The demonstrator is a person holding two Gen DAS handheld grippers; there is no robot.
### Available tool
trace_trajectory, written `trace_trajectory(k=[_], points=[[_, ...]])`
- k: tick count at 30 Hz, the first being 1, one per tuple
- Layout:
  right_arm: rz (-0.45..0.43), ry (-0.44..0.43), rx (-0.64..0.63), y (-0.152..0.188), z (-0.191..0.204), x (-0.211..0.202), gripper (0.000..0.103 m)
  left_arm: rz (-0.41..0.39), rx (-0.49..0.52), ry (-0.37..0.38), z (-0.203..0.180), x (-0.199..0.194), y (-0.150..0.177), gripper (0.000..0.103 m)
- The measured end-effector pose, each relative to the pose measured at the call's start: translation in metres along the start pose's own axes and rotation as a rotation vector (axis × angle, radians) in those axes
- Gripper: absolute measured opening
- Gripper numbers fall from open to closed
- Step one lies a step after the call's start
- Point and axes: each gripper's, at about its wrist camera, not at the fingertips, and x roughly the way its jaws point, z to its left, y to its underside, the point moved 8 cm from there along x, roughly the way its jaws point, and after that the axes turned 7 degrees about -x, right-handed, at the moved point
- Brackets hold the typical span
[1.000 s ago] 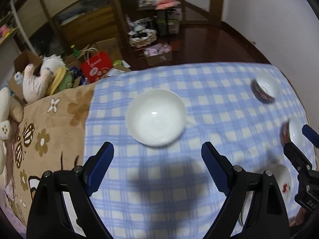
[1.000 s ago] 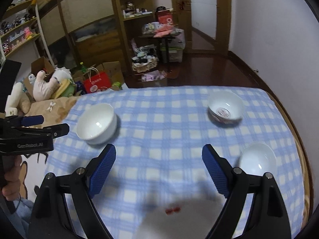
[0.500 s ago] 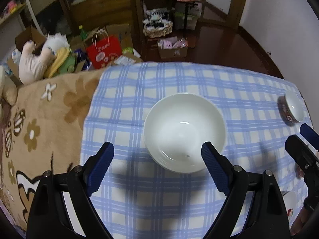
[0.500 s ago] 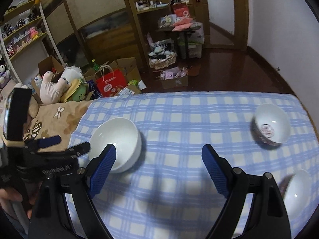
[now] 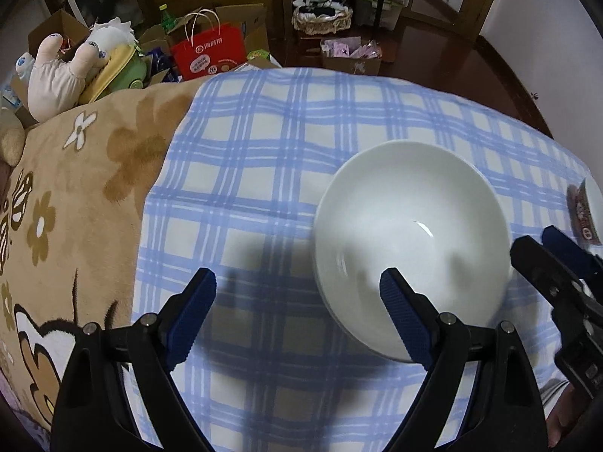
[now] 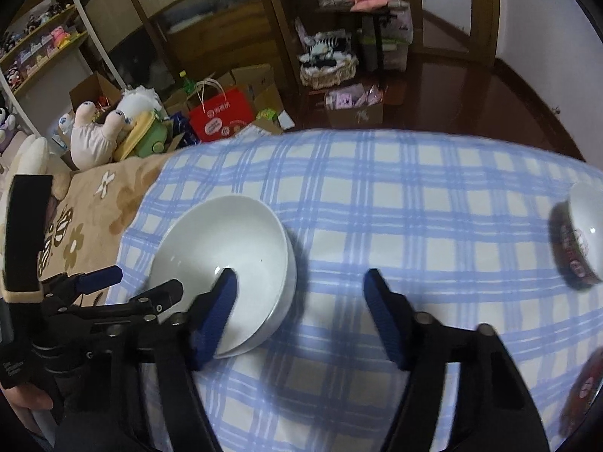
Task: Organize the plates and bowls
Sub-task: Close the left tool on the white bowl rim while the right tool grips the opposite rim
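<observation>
Both claws are held low over the blue-and-white checked tablecloth (image 5: 264, 173). On the left gripper (image 5: 297, 312) the blue-padded jaws are spread wide, and nothing is pinched; its right pad is seen in front of the large round white ceramic bowl (image 5: 410, 233). On the right gripper (image 6: 301, 312) the jaws have just been closing but are still apart; the bowl's right rim is seen between them, not pressed. A small white bowl with a dark patterned outside (image 6: 580, 241) is seen well apart, near the right table edge.
</observation>
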Motion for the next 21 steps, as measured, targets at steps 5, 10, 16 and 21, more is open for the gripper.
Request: trace_trajectory(k=[5,10,16,21], points=[[0.06,-0.042,0.046,0.009,0.0,0.024,0.045,0.041,-0.018,0.03,0.001,0.013,0.004,0.058],[0.084,-0.065,0.064,0.016,0.001,0.034,0.036,0.044,-0.035,0.038,-0.003,0.023,0.008,0.042],[0.097,-0.085,0.082,0.02,0.005,0.037,0.019,0.03,-0.033,0.096,-0.02,0.02,0.014,0.016],[0.104,-0.036,0.065,0.025,0.005,0.035,0.017,0.013,-0.043,0.111,-0.022,0.014,0.012,0.014]])
